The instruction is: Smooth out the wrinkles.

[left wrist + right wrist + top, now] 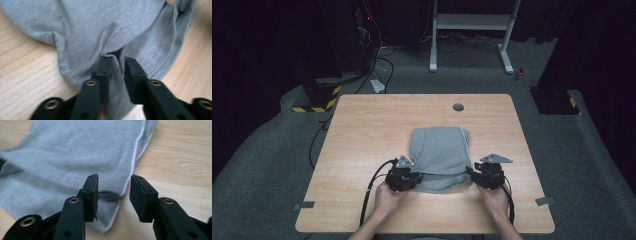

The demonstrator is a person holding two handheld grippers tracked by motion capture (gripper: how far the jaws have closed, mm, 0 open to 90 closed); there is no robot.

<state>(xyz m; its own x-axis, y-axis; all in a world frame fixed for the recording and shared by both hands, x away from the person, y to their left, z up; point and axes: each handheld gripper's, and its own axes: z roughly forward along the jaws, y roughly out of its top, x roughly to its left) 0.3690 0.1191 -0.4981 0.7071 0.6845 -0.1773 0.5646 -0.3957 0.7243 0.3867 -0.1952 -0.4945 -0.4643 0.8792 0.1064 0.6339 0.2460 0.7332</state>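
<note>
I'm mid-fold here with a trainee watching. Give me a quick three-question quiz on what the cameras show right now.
1. True or false: the grey garment hangs over the table's near edge.
2. Which edge of the folded garment do the left gripper and the right gripper sit at? A) far edge B) near edge, one at each corner C) both at the left side
3. Fill in: in the right gripper view, a thin ___ piping runs along the garment's edge, between the jaws.

Key:
1. False; it lies wholly on the tabletop, near the middle.
2. B
3. white
</note>
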